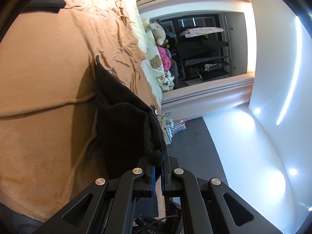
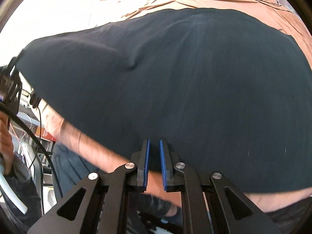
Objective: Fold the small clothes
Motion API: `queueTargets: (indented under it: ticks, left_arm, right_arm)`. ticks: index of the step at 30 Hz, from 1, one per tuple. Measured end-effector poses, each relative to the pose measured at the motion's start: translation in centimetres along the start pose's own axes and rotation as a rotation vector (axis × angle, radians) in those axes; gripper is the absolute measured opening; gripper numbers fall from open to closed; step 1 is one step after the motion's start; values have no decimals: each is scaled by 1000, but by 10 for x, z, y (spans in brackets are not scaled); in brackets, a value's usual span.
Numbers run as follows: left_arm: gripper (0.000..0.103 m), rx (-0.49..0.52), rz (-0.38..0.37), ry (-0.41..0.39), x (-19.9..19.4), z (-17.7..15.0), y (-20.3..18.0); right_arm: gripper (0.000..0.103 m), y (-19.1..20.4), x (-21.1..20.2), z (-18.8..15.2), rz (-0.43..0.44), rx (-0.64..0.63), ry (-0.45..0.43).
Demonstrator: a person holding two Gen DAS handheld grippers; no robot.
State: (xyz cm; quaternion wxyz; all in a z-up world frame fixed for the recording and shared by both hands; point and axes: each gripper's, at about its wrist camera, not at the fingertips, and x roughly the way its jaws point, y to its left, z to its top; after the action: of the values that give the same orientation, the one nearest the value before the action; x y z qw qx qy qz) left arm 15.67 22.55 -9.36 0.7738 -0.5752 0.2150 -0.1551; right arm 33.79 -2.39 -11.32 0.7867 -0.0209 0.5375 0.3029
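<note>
A: How is the black garment (image 1: 124,120) held at this moment?

B: In the left wrist view its ribbed hem is seen clenched between the blue pads of the left gripper (image 1: 158,172) at the lower centre of the frame, and the cloth is draped from there up toward the middle, against the orange bedsheet (image 1: 44,62) that fills the left half.

A: And the other claw?

B: In the right wrist view the right gripper (image 2: 154,156) is shown at the lower centre with its jaws nearly closed. The garment's near edge is seen between the pads, with the dark cloth spreading across most of the frame above. A grip on that edge is judged likely, though actual pressing cannot be made out.

A: What is needed for the step to be done well?

B: The step is judged to be a fold of the lifted edge. Both held points should be kept level and taut, so that no slack is formed between them. The edge should be carried over in one smooth arc and laid flush on the opposite edge. The pads should be released only once the cloth is resting flat on the sheet, otherwise a crooked crease is risked.
</note>
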Motion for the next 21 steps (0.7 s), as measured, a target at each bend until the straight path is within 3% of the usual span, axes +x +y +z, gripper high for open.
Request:
queueTargets:
  ticks: [7,15,17,21]
  left_arm:
    - [3,53,-12,29,21,-3,-32]
    - [3,103,-33,78,55,-5,-72]
    - [3,114,-40,89,64,-6,-81]
    - [3,143,-45,112,81,-9,-98]
  right_arm:
    - [7,-16,-17,-9,47,39,-10]
    - [10,-60,-77,-15,54,140,-169]
    - [17,-71,-89,-15,57,161,-206]
    - [55,-90,-113,-24,48,203,-298]
